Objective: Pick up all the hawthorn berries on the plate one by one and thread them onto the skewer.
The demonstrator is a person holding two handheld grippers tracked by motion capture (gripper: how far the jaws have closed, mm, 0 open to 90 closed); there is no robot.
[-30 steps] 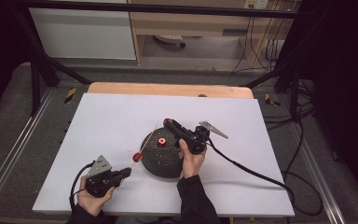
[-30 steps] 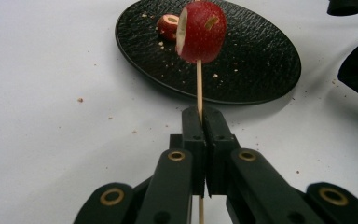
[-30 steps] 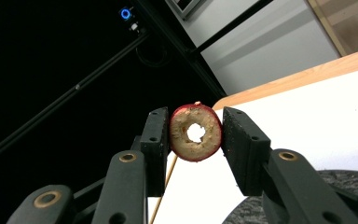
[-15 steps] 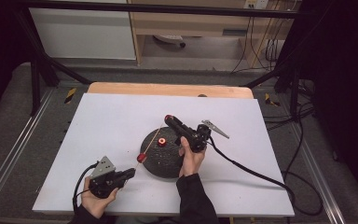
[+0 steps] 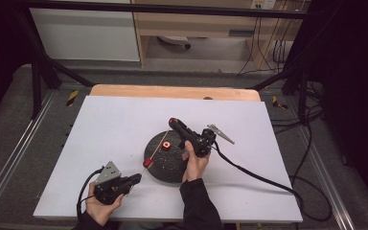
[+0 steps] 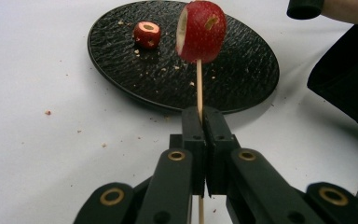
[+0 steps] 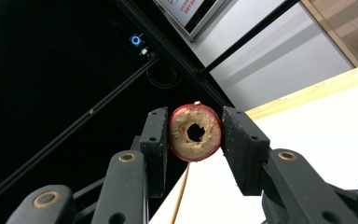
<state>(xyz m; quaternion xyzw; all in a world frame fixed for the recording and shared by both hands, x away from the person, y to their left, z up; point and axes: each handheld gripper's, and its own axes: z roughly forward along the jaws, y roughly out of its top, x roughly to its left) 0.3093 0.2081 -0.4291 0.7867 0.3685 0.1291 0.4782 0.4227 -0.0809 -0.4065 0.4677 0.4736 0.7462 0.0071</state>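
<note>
My left gripper [image 5: 136, 178] at the table's near left is shut on a thin wooden skewer [image 6: 199, 88]. A red fruit piece [image 6: 201, 31] is threaded on it just above the near rim of a black plate [image 5: 172, 167]. The skewer [image 5: 159, 146] slants up over the plate to my right gripper [image 5: 172, 121]. That gripper is shut on a red-skinned slice with a hole in its centre [image 7: 186, 140]; the skewer's tip peeks out above it. Another small red cored piece [image 5: 166, 146] lies on the plate [image 6: 242, 70].
The white table top [image 5: 100, 124] has crumbs around the plate. A wooden strip [image 5: 172, 91] runs along its far edge. The right gripper's cable [image 5: 258, 175] trails off to the right. Black frame posts and a cabinet stand beyond the table.
My left gripper has drifted slightly right towards the plate, carrying the skewer and its threaded piece along. The right gripper has kept its place.
</note>
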